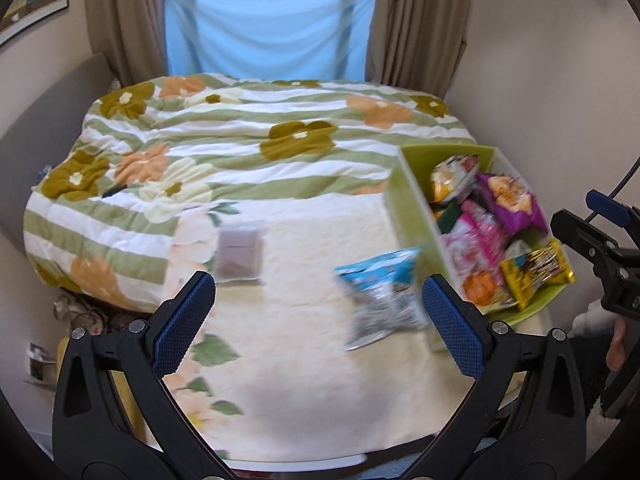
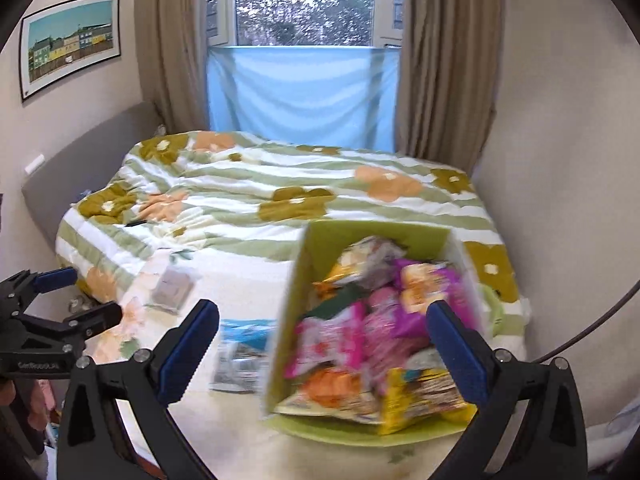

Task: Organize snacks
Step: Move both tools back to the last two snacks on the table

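A green box point(image 1: 412, 200) point(image 2: 292, 320) full of snack bags stands on the bed at the right. A blue and grey snack bag point(image 1: 380, 296) point(image 2: 240, 356) lies on the cream blanket just left of the box. A small clear packet with brown contents point(image 1: 238, 254) point(image 2: 173, 286) lies further left. My left gripper point(image 1: 320, 320) is open and empty above the blanket, near the blue bag. My right gripper point(image 2: 324, 344) is open and empty, hovering over the near end of the box. The left gripper shows at the left edge of the right wrist view point(image 2: 68, 296).
A flowered green striped quilt point(image 1: 240, 140) covers the far part of the bed. A grey headboard point(image 2: 80, 160) is on the left, walls close on both sides, and a curtained window point(image 2: 304, 92) is behind.
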The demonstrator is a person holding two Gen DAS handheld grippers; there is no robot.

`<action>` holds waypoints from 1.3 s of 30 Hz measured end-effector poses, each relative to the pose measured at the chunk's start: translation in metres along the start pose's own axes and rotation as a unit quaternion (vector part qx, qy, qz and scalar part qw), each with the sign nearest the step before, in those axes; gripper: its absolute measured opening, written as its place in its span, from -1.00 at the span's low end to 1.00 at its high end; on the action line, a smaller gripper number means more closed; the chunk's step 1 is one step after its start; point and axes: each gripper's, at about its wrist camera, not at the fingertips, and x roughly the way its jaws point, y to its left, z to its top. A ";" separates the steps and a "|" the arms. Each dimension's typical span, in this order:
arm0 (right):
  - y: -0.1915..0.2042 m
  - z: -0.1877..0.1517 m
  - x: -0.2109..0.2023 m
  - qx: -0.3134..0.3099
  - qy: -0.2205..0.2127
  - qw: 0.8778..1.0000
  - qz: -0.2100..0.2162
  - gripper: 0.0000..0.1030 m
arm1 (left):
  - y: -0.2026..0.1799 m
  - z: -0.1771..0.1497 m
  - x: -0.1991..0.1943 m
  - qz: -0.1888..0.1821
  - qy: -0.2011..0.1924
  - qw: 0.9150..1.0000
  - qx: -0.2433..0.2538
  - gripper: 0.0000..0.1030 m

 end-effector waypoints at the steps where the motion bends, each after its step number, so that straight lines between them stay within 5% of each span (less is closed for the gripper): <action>1: 0.008 -0.002 0.003 0.002 0.003 1.000 0.001 0.99 | 0.012 -0.001 0.002 -0.002 0.006 1.000 0.000 0.99; 12: 0.095 -0.041 0.065 0.035 0.046 0.998 -0.036 0.99 | 0.097 -0.007 0.054 -0.008 0.053 0.999 0.006 0.99; 28: 0.132 -0.094 0.166 0.022 0.068 0.987 -0.145 0.99 | 0.128 -0.001 0.233 -0.019 0.123 0.992 0.015 0.98; 39: 0.133 -0.100 0.201 0.020 0.082 0.981 -0.173 0.99 | 0.115 -0.006 0.282 -0.006 0.153 0.987 0.046 0.50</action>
